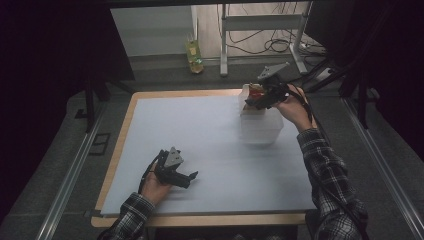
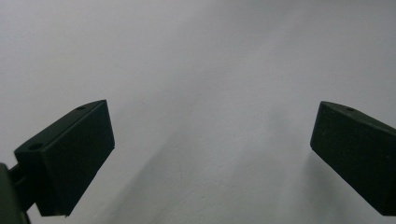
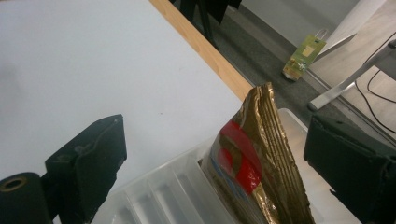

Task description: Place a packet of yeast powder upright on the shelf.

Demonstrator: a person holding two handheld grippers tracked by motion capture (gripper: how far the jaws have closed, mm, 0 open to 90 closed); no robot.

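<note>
The bin [image 1: 260,127] stands on the sheet [image 1: 200,150] near its far edge. Above the bin, the right gripper [image 1: 252,100] has jaws spread — the gold packet [image 3: 254,168] stands between them. The left gripper [image 1: 192,176], jaws spread and empty, rests well apart from the bin.

Tongs [image 3: 212,158] open around gold-red packet [image 3: 254,163], over clear bin [image 3: 163,196].
</note>
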